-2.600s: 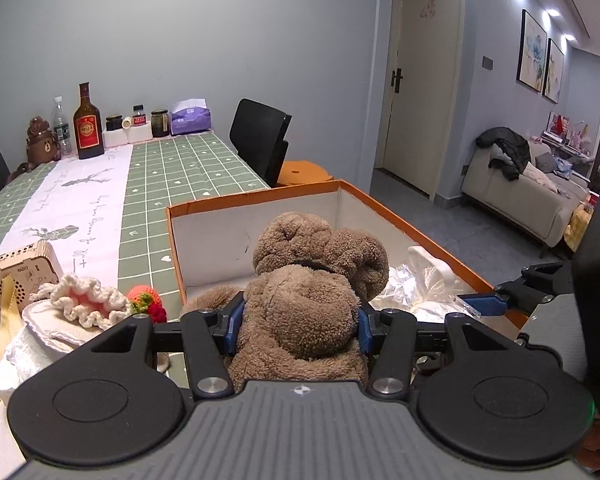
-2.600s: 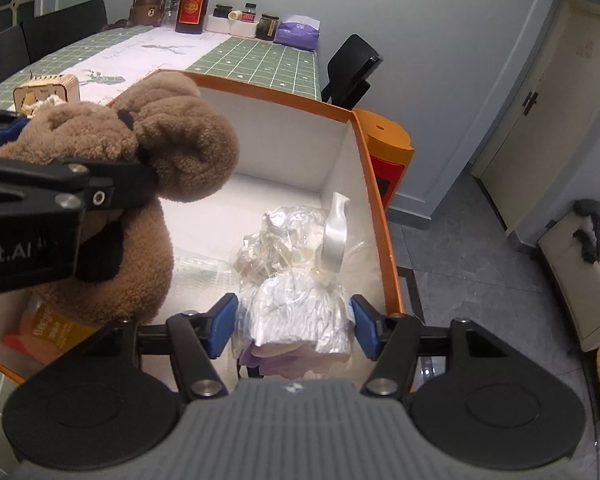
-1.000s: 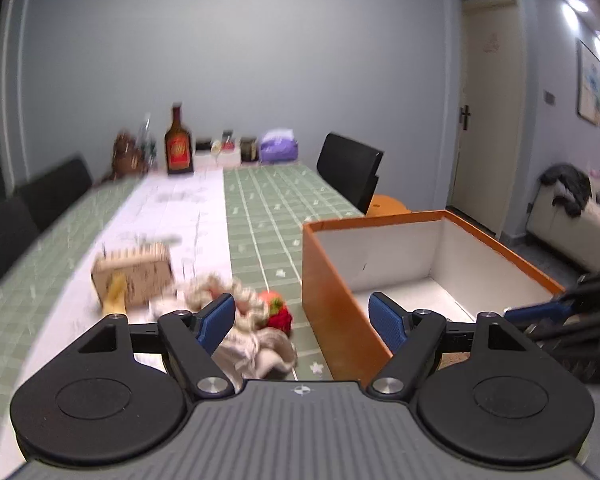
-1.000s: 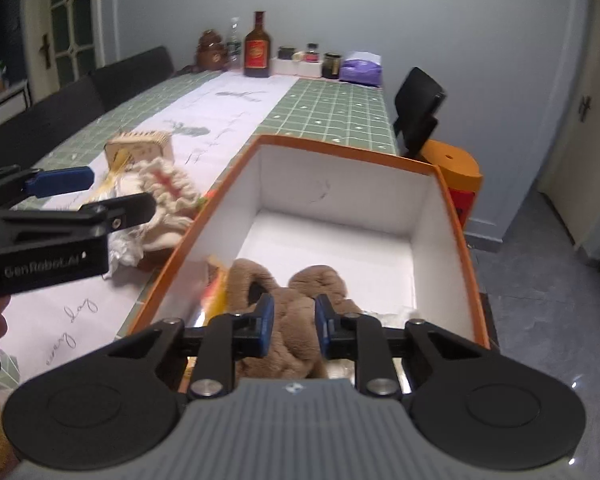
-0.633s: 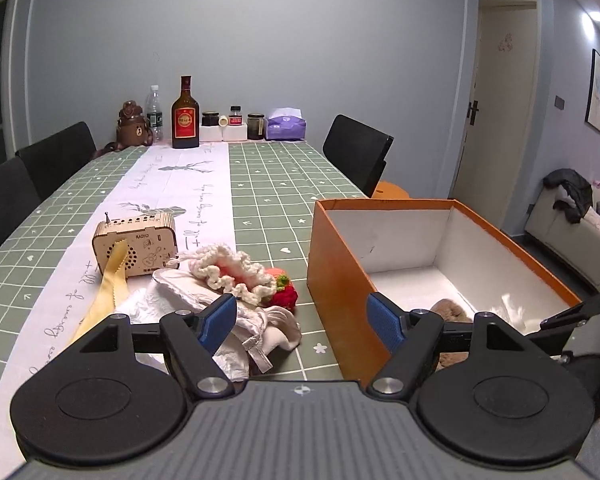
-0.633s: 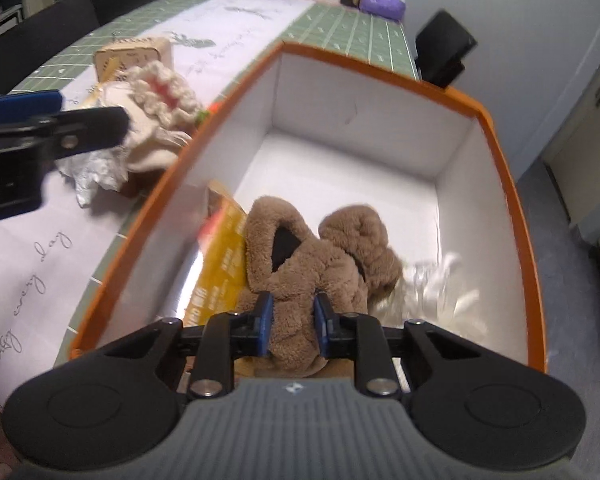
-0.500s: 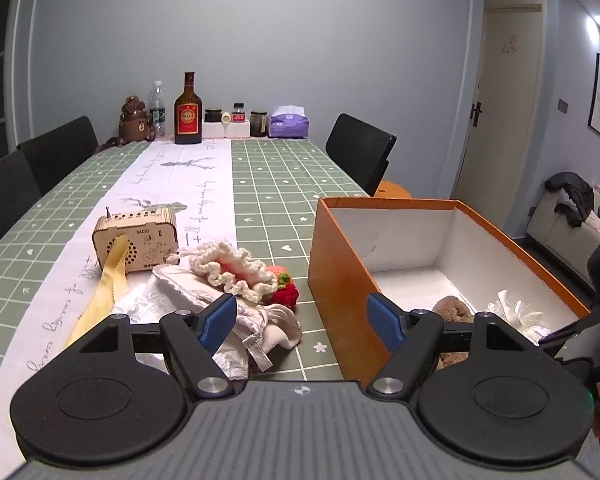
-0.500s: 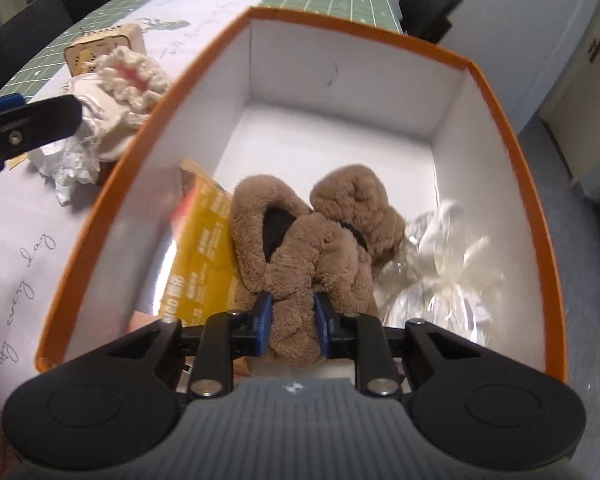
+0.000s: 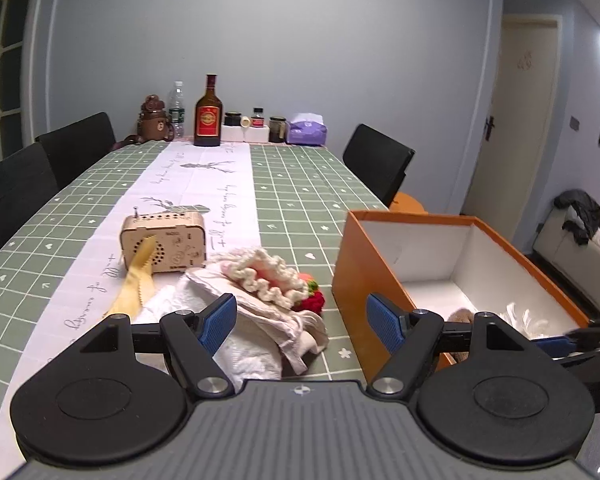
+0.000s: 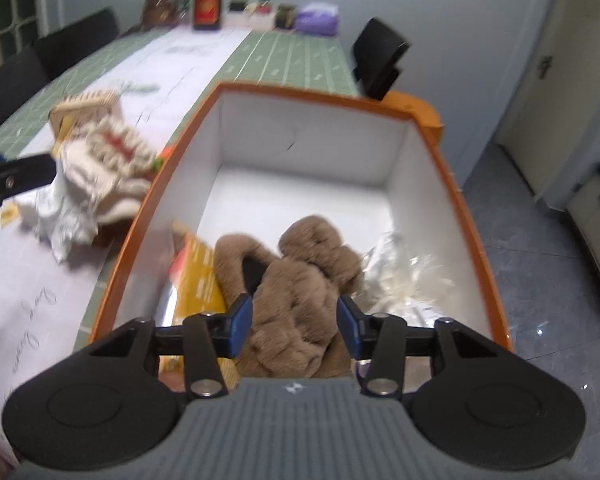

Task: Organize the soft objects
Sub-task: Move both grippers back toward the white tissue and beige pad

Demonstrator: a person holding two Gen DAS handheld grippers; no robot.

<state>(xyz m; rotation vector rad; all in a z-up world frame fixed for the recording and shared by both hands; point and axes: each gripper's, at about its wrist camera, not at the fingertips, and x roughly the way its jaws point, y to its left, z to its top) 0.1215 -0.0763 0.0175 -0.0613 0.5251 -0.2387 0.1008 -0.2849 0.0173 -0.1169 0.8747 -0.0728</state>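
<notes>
The right tool (image 10: 294, 322) points down into the orange cardboard box with white inner walls (image 10: 300, 148), and its jaws are opening around the brown plush toy (image 10: 300, 296) that lies on the box floor. The blue pads (image 10: 240, 322) stand just beside the fur on either side and no longer seem to squeeze it. A yellow foil packet (image 10: 196, 276) lies left of the toy and a crinkled clear plastic bundle (image 10: 400, 276) right of it, both inside the box.

The step in hand looks like letting the plush toy go. To do it well, the jaws should spread until both pads are plainly clear of the fur before the tool lifts, since long pile can snag on the ribbed pads and drag the toy back up. A straight lift away from the box floor would also avoid knocking the packet or the bundle.

The left tool (image 9: 302, 322) is wide and empty, hovering over the green checked counter (image 9: 292, 184) just left of the box. Below it sits the remaining pile: a cream crocheted ruffled piece (image 9: 264, 270) on white crumpled cloth (image 9: 256, 320), with a red knitted strawberry (image 9: 314, 300) beside it. A small wooden radio (image 9: 164, 240) stands behind and is probably not part of the soft lot.
</notes>
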